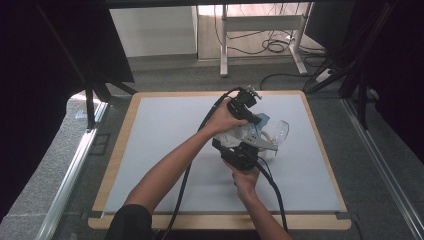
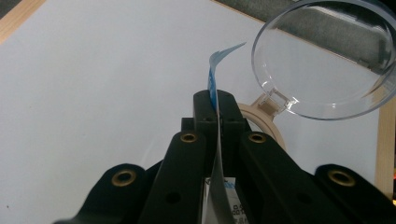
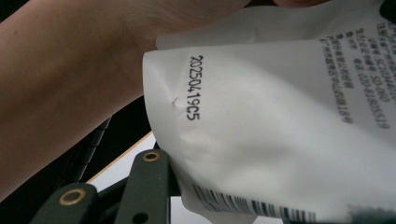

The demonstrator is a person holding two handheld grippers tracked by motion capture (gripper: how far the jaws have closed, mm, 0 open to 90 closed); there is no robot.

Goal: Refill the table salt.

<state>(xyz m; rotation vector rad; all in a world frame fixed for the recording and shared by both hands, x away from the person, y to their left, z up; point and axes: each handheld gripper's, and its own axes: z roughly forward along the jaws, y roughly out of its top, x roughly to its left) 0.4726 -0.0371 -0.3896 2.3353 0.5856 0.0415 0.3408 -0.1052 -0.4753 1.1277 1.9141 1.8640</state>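
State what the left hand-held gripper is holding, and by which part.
The left hand-held gripper is shut on a white and blue packet, pinching its thin upper edge between the jaw tips.

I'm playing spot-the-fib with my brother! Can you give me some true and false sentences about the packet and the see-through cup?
1. The left gripper pinches the packet with its jaws closed on it. True.
2. The cup is clear plastic. True.
3. The packet is bright red all over. False: it is white with black print, with some blue at one edge.
4. The cup stands at the far left corner of the table. False: it is right of the middle, close beside the grippers.
5. A row of numbers is printed on the packet. True.
6. The left hand is resting flat on the table. False: it is holding a gripper above it.
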